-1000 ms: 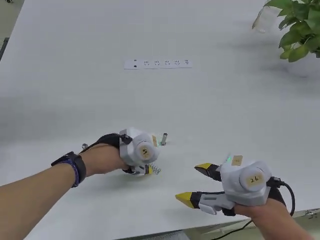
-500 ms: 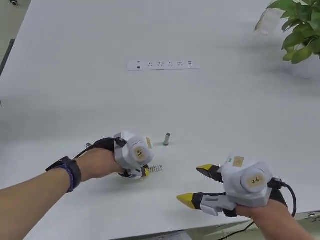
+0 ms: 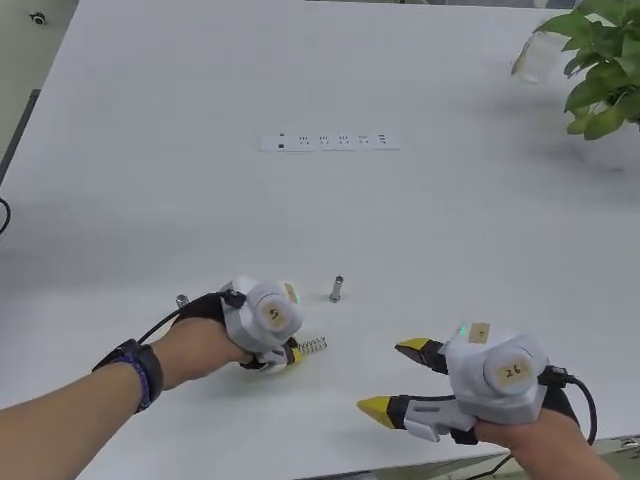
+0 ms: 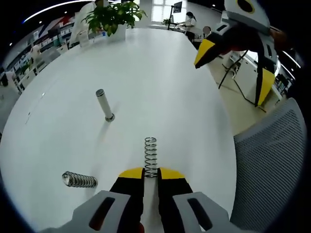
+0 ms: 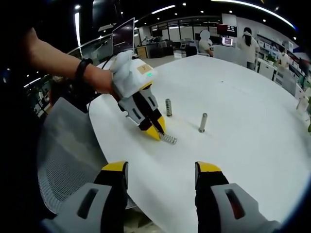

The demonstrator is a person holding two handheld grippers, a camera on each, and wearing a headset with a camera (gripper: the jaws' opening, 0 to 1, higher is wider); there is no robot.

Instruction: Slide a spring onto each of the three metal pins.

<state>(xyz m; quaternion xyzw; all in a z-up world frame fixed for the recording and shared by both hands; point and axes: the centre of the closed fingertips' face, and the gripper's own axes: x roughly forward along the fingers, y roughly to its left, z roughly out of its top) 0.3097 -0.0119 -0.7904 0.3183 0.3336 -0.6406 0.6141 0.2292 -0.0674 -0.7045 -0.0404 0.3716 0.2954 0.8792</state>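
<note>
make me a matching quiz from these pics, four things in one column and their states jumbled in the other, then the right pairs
Things:
1. small coiled metal spring
2. bare silver metal pin
3. right gripper
4. white power strip

States:
A. lying flat, far up the white table
B. open, holding nothing
C. one end pinched in the left gripper, between its yellow-tipped jaws
D. standing upright, no spring on it

Pairs: 1-C, 2-D, 3-B, 4-A
</note>
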